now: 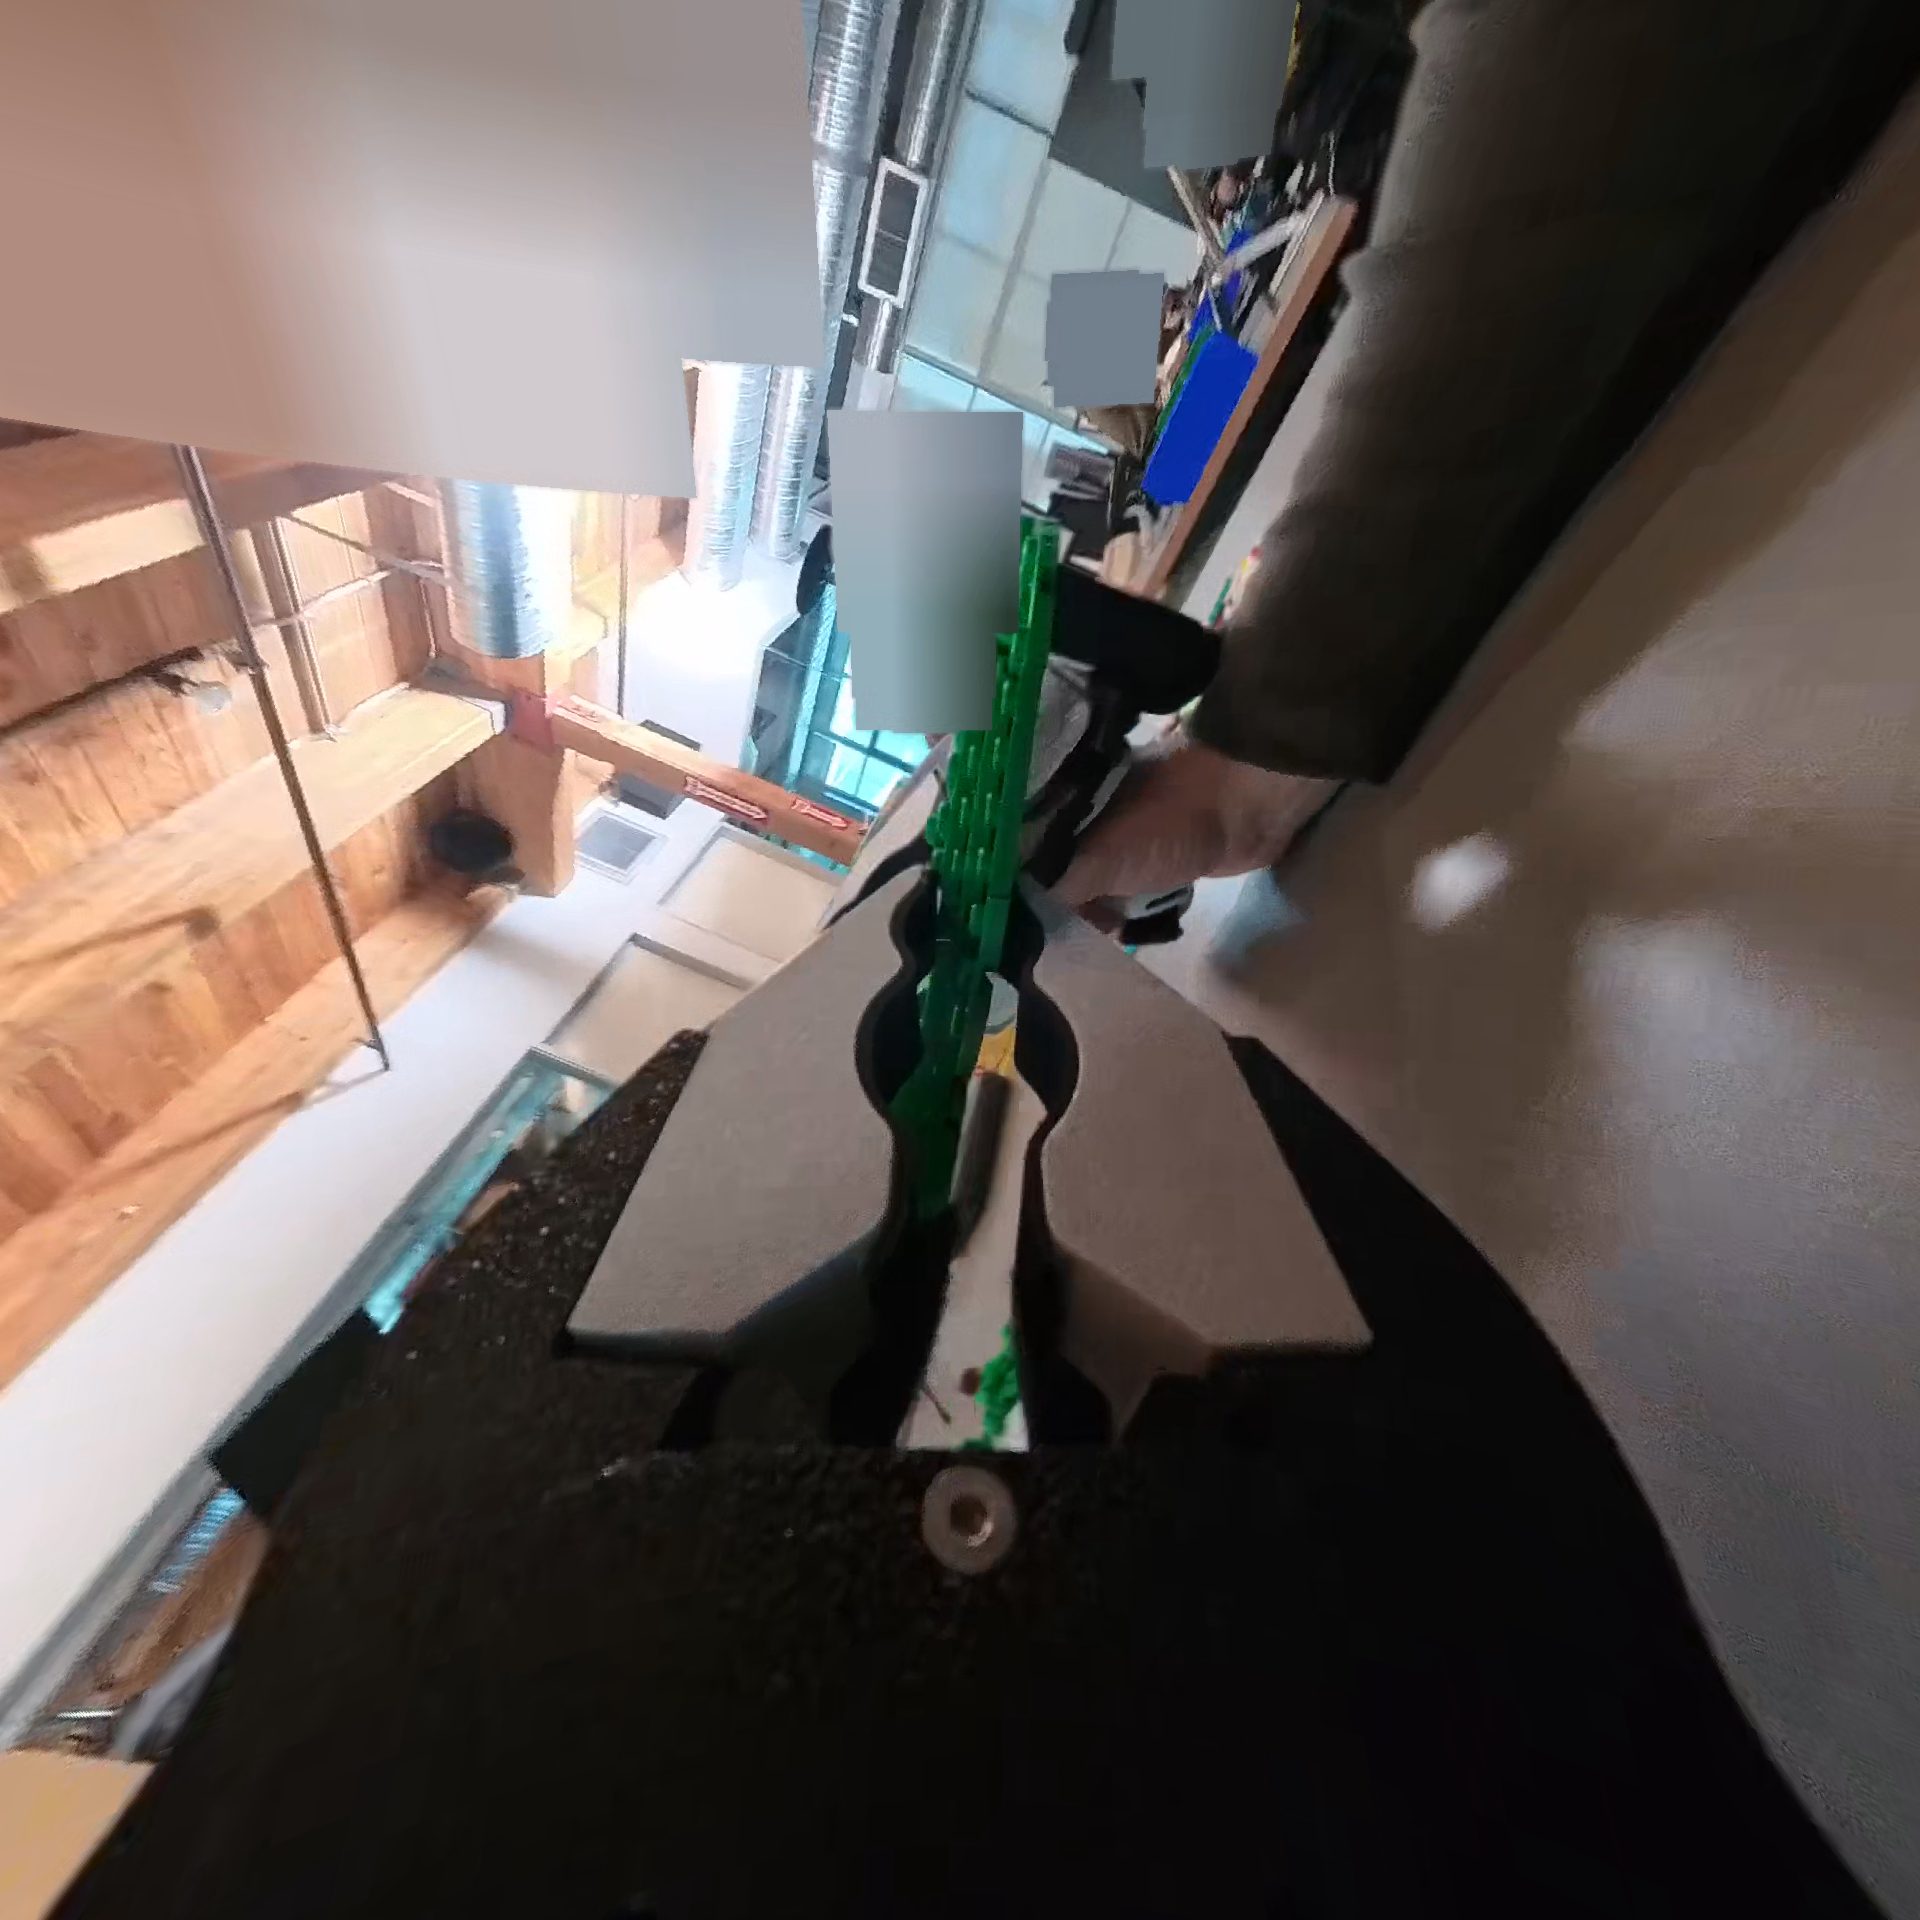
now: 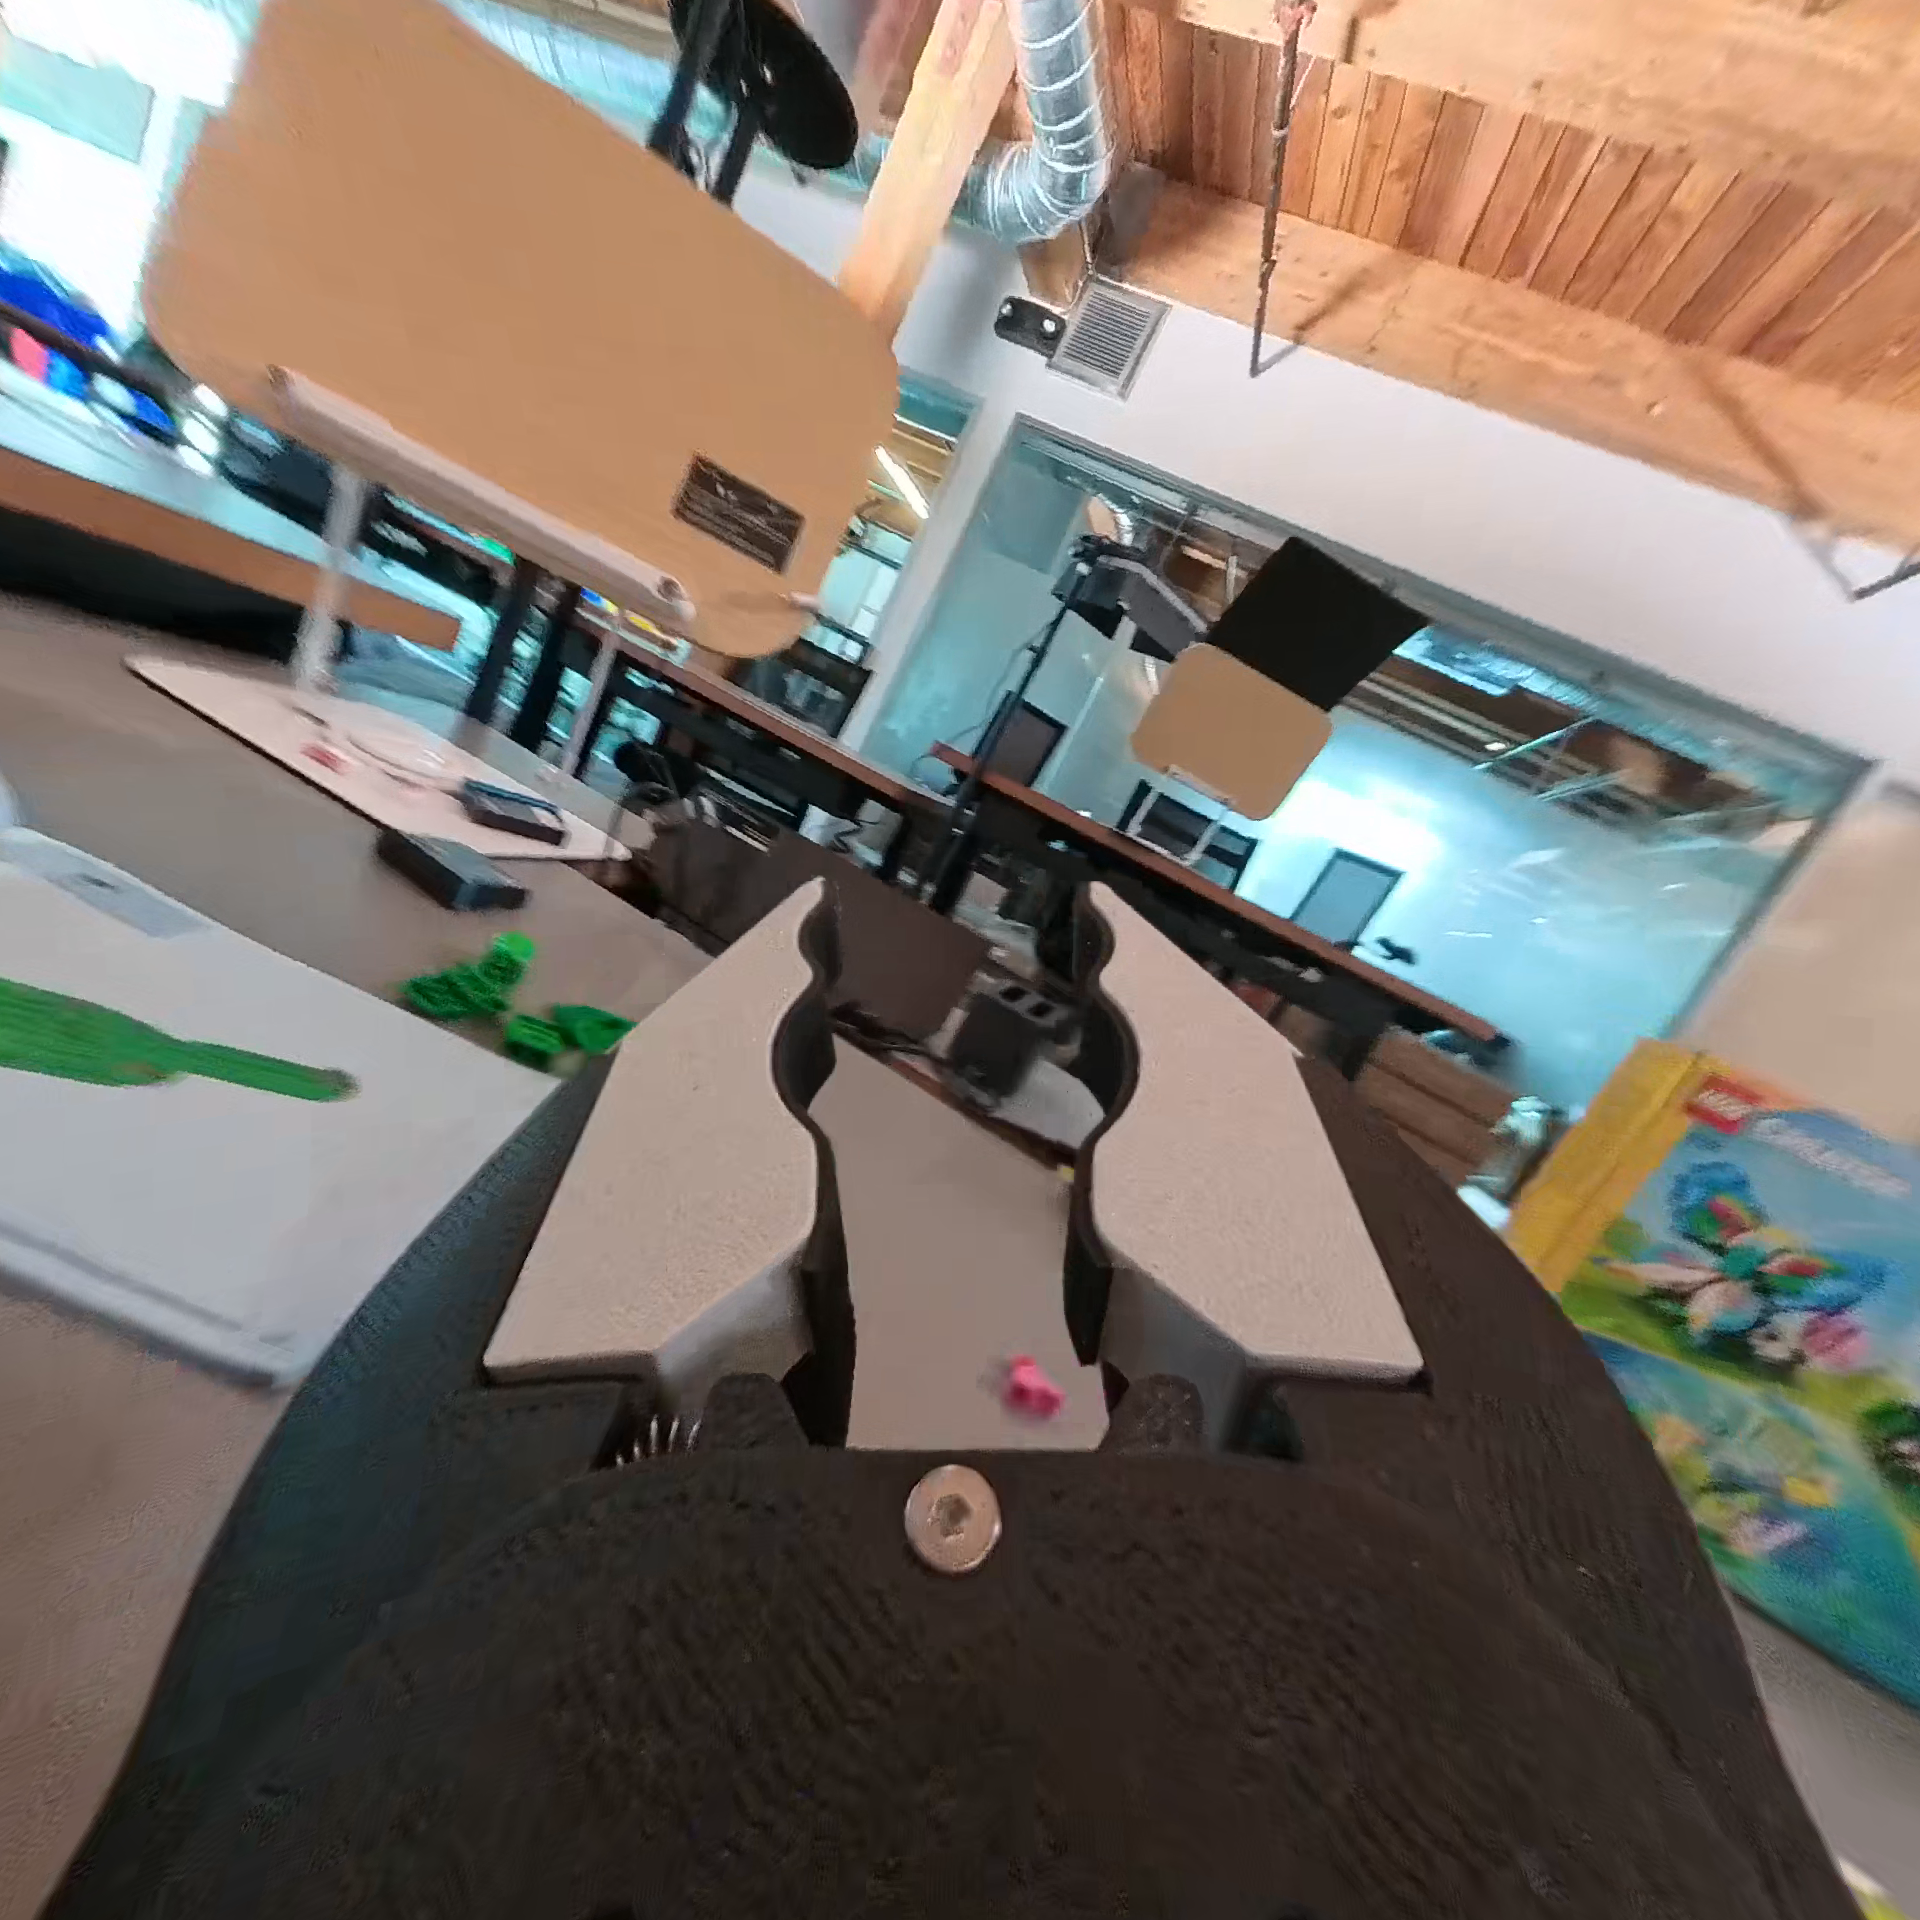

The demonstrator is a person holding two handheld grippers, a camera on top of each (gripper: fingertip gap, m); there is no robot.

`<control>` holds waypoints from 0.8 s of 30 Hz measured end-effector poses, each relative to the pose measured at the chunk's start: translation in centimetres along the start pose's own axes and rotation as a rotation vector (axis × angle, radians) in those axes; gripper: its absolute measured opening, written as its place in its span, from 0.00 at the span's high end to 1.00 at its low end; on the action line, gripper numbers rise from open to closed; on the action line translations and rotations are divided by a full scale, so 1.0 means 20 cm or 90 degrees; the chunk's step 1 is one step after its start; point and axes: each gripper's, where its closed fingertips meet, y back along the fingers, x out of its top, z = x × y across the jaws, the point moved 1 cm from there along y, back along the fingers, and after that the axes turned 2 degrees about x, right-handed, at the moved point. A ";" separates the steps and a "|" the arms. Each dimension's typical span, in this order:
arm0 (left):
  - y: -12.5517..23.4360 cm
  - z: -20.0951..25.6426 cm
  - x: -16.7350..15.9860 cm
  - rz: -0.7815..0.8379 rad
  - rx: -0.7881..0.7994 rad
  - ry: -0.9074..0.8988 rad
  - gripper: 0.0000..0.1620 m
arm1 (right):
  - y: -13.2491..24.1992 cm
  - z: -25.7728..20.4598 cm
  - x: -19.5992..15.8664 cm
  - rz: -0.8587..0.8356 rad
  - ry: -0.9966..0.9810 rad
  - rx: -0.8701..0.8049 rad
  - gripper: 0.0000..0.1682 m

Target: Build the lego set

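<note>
Left tongs [image 1: 961, 935] clamped on a green lego plate [image 1: 982, 831], gripped edge-on, studs facing left, the plate running straight out ahead between the fingers. Just right of it, a hand [image 1: 1184, 831] in a dark sleeve [image 1: 1475, 416] over the desk [image 1: 1662, 935]. Right tongs [image 2: 961, 914] spread apart, nothing between them, tilted up from the desk. A pink piece [image 2: 1029, 1387] lies low between the fingers; green lego pieces [image 2: 509, 1003] sit off to their left, the set's box [image 2: 1766, 1340] to their right
</note>
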 end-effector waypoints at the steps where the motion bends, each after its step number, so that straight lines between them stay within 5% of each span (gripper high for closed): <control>1: 0.00 0.01 -0.01 -0.004 -0.003 -0.027 0.95 | -0.03 0.02 -0.03 -0.011 0.023 -0.012 0.75; 24: -0.01 0.03 -0.11 -0.071 -0.016 -0.034 0.95 | -0.15 -0.02 -0.09 -0.033 0.101 0.014 0.83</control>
